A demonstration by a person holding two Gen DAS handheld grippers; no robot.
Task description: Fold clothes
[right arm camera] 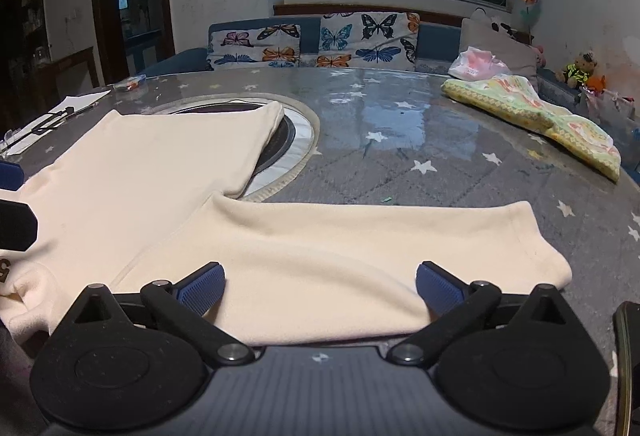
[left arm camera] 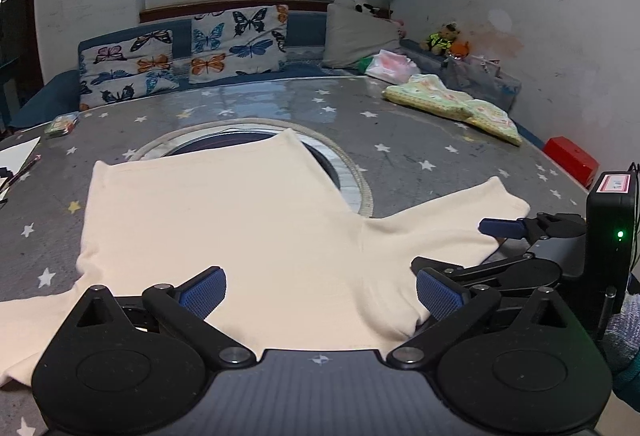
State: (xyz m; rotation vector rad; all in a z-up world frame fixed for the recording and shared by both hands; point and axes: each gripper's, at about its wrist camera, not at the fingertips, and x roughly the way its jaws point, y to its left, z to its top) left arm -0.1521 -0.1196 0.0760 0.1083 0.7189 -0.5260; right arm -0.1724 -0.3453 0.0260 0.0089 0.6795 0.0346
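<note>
A cream T-shirt [left arm camera: 220, 216] lies spread flat on the grey star-patterned table [left arm camera: 400, 124], its far hem over a round inset in the tabletop. My left gripper [left arm camera: 320, 294] is open wide just above the shirt's near part, and its blue pads press on nothing. The right gripper [left arm camera: 460, 246] shows at the right, over the right sleeve [left arm camera: 440, 224]. In the right wrist view the shirt [right arm camera: 140, 164] stretches to the left. My right gripper [right arm camera: 320, 288] is open over the sleeve [right arm camera: 360, 244], which lies flat between its fingers. The left gripper [right arm camera: 12, 196] peeks in at the left edge.
A round inset hotplate [right arm camera: 288, 140] sits mid-table, partly under the shirt. A folded green-yellow cloth [right arm camera: 540, 112] lies at the back right, with a red box [left arm camera: 572, 156] at the right edge. Papers and a pen [right arm camera: 60, 112] lie at the left, and a bench with butterfly cushions [left arm camera: 240, 40] stands behind.
</note>
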